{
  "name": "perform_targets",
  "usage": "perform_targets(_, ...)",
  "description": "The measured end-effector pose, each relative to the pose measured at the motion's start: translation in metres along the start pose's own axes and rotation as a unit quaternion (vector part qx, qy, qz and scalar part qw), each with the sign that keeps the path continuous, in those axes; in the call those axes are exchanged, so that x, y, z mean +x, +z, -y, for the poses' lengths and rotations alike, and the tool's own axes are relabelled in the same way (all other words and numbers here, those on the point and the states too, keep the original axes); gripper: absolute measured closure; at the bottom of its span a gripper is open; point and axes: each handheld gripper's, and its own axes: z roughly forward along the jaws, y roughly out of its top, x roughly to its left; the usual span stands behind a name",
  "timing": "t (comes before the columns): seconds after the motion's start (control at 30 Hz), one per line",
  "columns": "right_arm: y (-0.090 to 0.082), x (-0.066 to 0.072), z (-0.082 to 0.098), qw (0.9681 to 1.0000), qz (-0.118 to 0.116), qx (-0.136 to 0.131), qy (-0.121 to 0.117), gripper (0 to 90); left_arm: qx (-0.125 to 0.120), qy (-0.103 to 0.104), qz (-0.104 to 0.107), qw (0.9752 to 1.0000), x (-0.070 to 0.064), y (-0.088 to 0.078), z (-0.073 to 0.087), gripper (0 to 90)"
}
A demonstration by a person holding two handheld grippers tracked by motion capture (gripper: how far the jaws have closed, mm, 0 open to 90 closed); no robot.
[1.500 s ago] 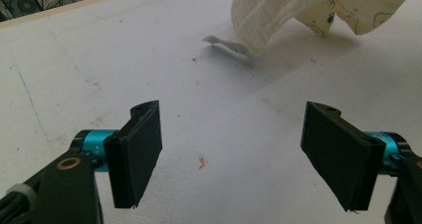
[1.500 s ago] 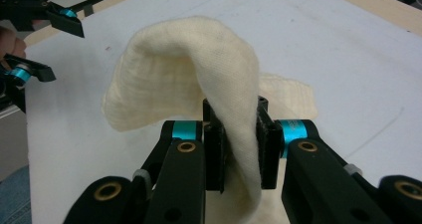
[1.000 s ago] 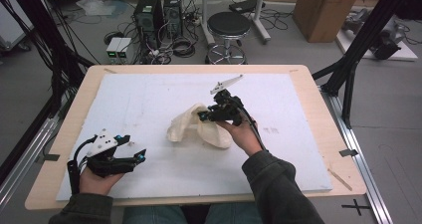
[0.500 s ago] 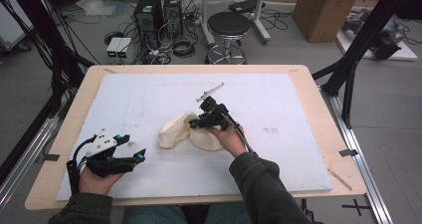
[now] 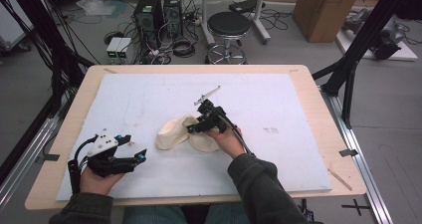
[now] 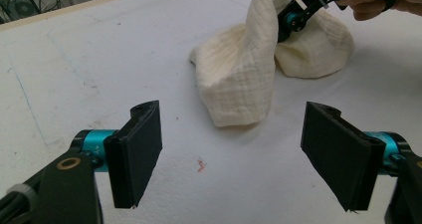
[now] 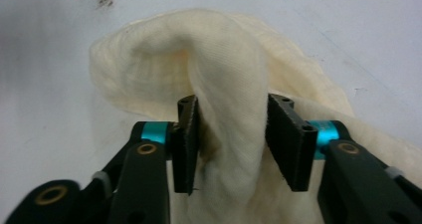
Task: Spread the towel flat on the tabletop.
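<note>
A cream cloth (image 5: 171,134) lies bunched in the middle of the white board, with one fold raised. My right gripper (image 5: 191,128) is low over it. In the right gripper view that fold (image 7: 199,59) stands up between the two pads, and the right gripper (image 7: 231,134) has just been opening, its jaws slack around the fold. My left gripper (image 5: 139,155) rests near the front left, open and holding nothing. In the left gripper view its jaws (image 6: 244,159) stand wide and point at the cloth (image 6: 239,79), with the right gripper (image 6: 288,22) at the cloth's top.
The white board (image 5: 278,99) covers most of the wooden table. Beyond the table's far edge stand a black stool (image 5: 228,25), computer towers (image 5: 159,10) with cables, and a cardboard box (image 5: 328,10). A black frame leg (image 5: 348,69) rises at the right.
My right gripper came down and a little left with the cloth, and the cloth settled onto the board. Its jaws spread apart around the fold. The left gripper stayed put.
</note>
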Motion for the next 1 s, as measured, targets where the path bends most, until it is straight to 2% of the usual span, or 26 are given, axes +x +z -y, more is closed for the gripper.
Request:
perform_targets(0.07,-0.003,0.002,0.000,1.0000,0.001,0.000,0.003,50.5,-0.001,-0.001,0.001,1.0000,-0.001,0.001,0.000,24.6)
perform_targets(0.1,-0.004,0.002,0.001,1.0000,0.000,-0.004,-0.005,48.6,-0.001,0.000,0.001,1.0000,-0.001,0.001,0.000,24.7)
perform_targets(0.3,-0.015,0.005,0.002,0.9998,0.007,-0.016,-0.011,40.2,0.000,0.001,0.003,1.0000,-0.003,0.002,0.000,24.7)
perform_targets(0.47,-0.028,0.008,0.007,0.9992,0.015,-0.030,-0.023,38.5,-0.001,0.004,0.004,1.0000,-0.004,0.002,-0.001,24.7)
perform_targets(0.7,-0.047,0.012,0.023,0.9982,0.031,-0.045,-0.024,38.4,-0.006,0.002,0.014,0.9999,-0.008,0.005,-0.003,24.8)
perform_targets(0.8,-0.057,0.019,0.029,0.9970,0.036,-0.056,-0.039,41.5,-0.010,0.001,0.021,0.9997,-0.011,0.007,-0.005,25.7)
perform_targets(1.0,-0.064,0.031,0.047,0.9966,0.034,-0.058,-0.048,47.4,-0.013,-0.003,0.049,0.9987,-0.017,0.014,-0.010,34.5)
